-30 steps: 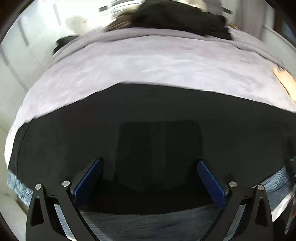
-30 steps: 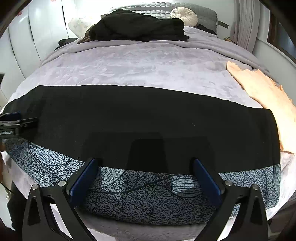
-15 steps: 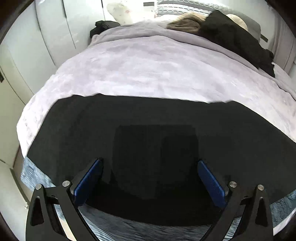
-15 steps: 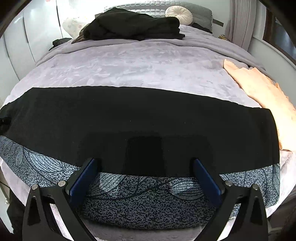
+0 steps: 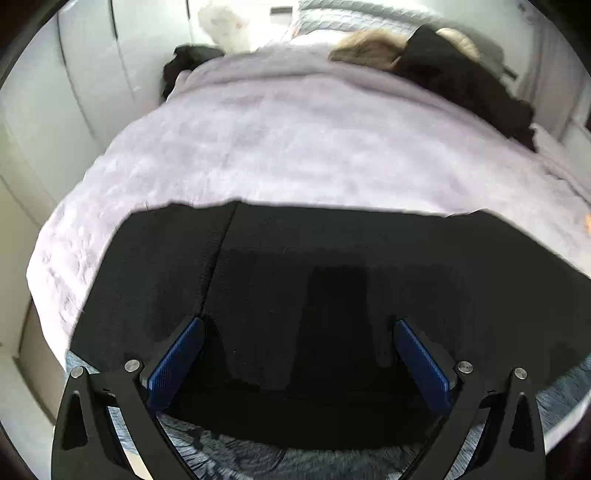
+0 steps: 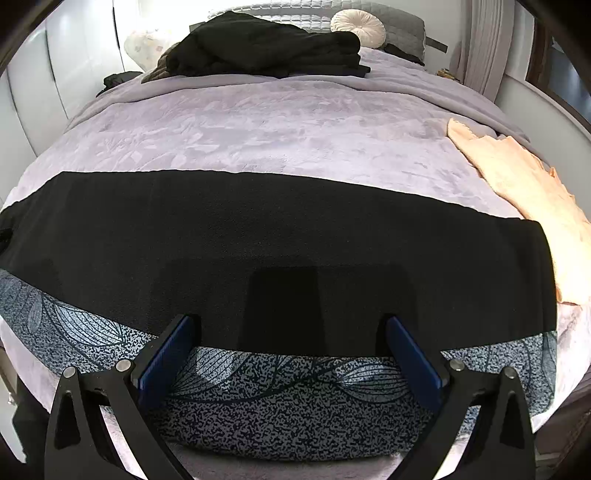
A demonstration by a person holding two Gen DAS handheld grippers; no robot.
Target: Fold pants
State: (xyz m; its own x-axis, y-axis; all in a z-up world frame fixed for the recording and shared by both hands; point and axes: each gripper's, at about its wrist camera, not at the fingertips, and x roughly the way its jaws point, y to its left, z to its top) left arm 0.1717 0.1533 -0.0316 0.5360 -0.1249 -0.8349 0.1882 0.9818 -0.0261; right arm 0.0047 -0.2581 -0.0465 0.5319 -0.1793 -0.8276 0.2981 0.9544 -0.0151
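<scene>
I have the black pants (image 6: pixel 280 236) spread flat across the near part of the bed (image 6: pixel 258 129), lying lengthwise from left to right on the lilac cover. Along their near edge they overlap a blue-grey leaf-print cloth (image 6: pixel 280 398) that runs along the bed's near side.

My right gripper (image 6: pixel 290 350) hangs over the pants' near edge with its jaws wide apart and nothing between them; one blue pad (image 6: pixel 164 356) sits over the seam between black fabric and the print. My left gripper (image 5: pixel 297 358) is likewise spread open and empty, hovering above the left end of the pants (image 5: pixel 332 280). In that view, which is somewhat blurred, I can see a straight seam or fold line running from the far edge toward the left pad (image 5: pixel 173 363).

On the right side of the bed a peach garment (image 6: pixel 524 192) lies just beside the pants' right end. At the far end there is a heap of dark clothes (image 6: pixel 266 48) and a round cream cushion (image 6: pixel 357 23) against the headboard.
</scene>
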